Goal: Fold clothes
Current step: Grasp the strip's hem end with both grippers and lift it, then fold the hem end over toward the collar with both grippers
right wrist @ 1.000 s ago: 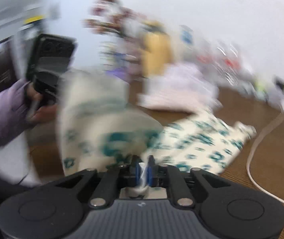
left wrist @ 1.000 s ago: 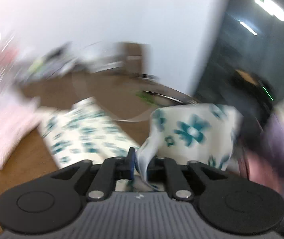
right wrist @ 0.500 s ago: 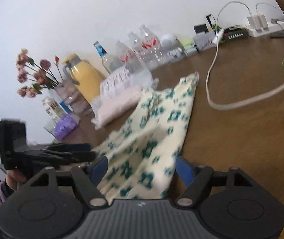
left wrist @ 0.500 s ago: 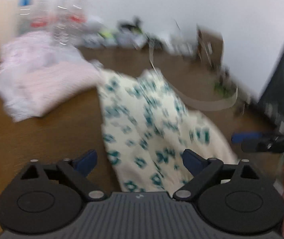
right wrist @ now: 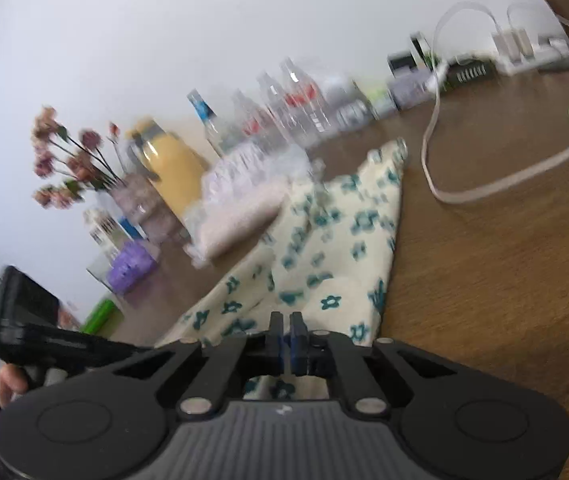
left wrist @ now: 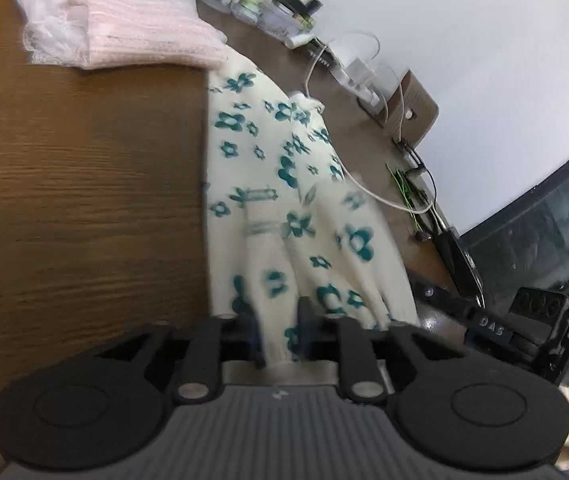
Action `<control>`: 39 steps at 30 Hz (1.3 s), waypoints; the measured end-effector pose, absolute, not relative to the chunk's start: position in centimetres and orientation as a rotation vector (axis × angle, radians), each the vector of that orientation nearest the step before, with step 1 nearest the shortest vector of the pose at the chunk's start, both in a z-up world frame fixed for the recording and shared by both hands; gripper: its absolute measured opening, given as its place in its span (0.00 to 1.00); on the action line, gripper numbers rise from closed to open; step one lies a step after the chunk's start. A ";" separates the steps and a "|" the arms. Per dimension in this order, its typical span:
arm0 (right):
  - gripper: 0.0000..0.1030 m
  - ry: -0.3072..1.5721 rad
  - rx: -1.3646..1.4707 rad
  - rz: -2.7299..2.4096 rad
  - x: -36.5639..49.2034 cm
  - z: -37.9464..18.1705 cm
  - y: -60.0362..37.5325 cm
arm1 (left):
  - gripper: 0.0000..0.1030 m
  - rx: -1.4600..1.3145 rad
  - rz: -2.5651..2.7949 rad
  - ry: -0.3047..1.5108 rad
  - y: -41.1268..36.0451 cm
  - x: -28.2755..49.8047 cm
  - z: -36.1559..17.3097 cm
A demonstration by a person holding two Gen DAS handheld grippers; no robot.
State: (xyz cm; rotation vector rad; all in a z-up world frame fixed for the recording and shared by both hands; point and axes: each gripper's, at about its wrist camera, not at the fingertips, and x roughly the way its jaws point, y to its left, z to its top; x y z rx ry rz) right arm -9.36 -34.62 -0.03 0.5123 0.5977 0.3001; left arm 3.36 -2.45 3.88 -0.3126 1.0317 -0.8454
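A cream garment with teal flowers point(left wrist: 284, 200) lies folded in a long strip on the brown wooden table point(left wrist: 64, 200), running away from me. My left gripper point(left wrist: 278, 328) is at its near end, jaws closing, with a bunched fold of the cloth filling the gap between the pads. In the right wrist view the same garment point(right wrist: 336, 248) stretches toward the back. My right gripper point(right wrist: 286, 332) sits over its near edge, jaws closing to a thin slit, and cloth shows under and behind the fingers.
Folded pink clothes in clear plastic point(left wrist: 144, 36) lie beside the garment's far end. Water bottles point(right wrist: 284, 108), a yellow jug point(right wrist: 172, 164) and a vase of flowers point(right wrist: 136, 196) line the wall. A white cable point(right wrist: 484, 188) loops to the right.
A second ago both grippers held the cloth raised. Half a second ago both stood open over the laid-out garment. Now both have dropped lower and closed at its near edge.
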 end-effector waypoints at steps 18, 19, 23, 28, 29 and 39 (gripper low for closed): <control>0.29 0.576 0.461 0.266 -11.3 0.5 -33.0 | 0.29 -0.134 -0.745 0.781 -5.4 -1.3 4.5; 0.52 0.594 0.455 0.281 -11.1 0.3 -32.6 | 0.30 -0.105 -0.732 0.766 -5.8 -1.7 4.3; 0.33 0.608 0.245 0.261 -11.2 0.1 -29.0 | 0.33 0.077 -0.733 0.673 -7.5 -3.8 4.4; 0.07 0.607 0.142 0.292 -12.4 1.5 -28.1 | 0.28 0.117 -0.753 0.730 -7.3 -4.7 5.5; 0.07 0.613 0.132 0.301 -12.5 1.6 -28.1 | 0.28 0.145 -0.751 0.719 -7.5 -5.1 5.2; 0.59 0.442 0.047 0.506 -17.9 2.8 -31.5 | 0.72 0.066 -0.890 0.595 -0.6 -6.0 7.6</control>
